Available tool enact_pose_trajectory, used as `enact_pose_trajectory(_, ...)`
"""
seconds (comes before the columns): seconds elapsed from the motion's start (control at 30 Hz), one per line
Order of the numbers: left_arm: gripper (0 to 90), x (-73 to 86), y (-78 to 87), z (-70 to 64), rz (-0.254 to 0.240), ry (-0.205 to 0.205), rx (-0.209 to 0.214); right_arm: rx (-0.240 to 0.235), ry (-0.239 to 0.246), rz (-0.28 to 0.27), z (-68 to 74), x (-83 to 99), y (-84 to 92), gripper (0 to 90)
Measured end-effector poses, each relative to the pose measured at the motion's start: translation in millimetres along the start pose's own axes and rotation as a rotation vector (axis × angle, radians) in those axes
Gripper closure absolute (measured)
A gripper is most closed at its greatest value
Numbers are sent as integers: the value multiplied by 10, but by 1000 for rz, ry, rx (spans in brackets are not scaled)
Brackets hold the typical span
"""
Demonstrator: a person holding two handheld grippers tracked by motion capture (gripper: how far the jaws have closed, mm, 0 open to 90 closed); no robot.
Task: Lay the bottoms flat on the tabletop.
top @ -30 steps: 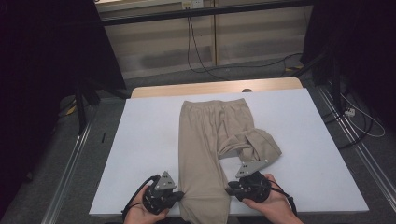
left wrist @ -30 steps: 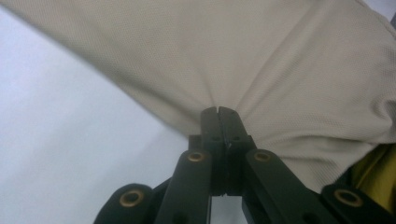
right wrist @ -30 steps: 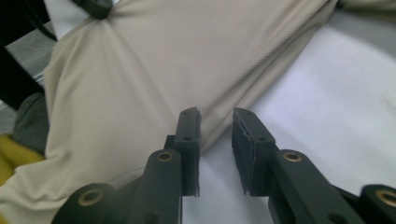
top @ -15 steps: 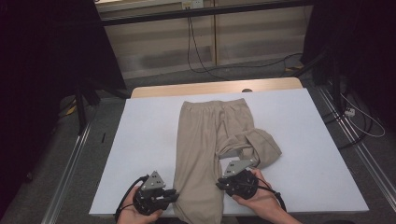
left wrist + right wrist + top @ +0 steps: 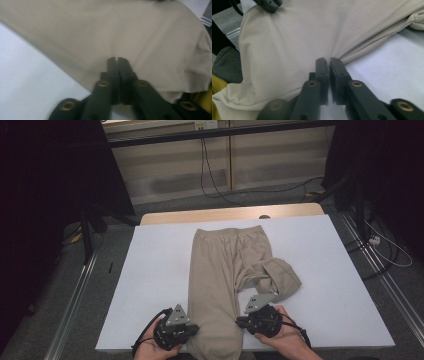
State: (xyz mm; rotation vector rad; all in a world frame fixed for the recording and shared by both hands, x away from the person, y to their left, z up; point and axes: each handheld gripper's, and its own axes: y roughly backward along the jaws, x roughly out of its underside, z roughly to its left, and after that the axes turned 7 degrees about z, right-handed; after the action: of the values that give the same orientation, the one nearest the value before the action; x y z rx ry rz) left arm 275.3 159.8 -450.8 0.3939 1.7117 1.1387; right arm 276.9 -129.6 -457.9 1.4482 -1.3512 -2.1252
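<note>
A white-topped table (image 5: 150, 270) is sitting on a grey floor (image 5: 65, 285), with metal rails (image 5: 75, 300) running along both sides. Black cables (image 5: 215, 185) are trailing below pale wall panels (image 5: 165, 165), and darkness is flanking both edges.

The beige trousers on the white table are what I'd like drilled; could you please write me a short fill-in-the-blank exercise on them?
1. The beige trousers lie on a ____ table.
2. The left gripper sits at the leg's left edge, the right gripper at its ____ edge.
3. The other trouser leg is folded back on the trousers' ____ side in the high view.

Missing words: white; right; right
</note>
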Motion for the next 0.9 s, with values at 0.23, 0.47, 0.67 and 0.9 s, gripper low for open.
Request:
enact_pose_trajectory(0.23,831,82,69,9,-28,55,61,30,-33,-48,-124,10,134,608)
enact_pose_trajectory(0.47,555,43,111,89,-90,68,-14,188,-160,-161,-553,132,519,473)
enact_pose_trajectory(0.67,281,-2,104,185,-146,117,-57,329,-252,-199,-938,197,710,371)
enact_pose_trajectory(0.9,218,-14,127,227,-196,129,-77,364,-258,-145,-1232,135,553,344)
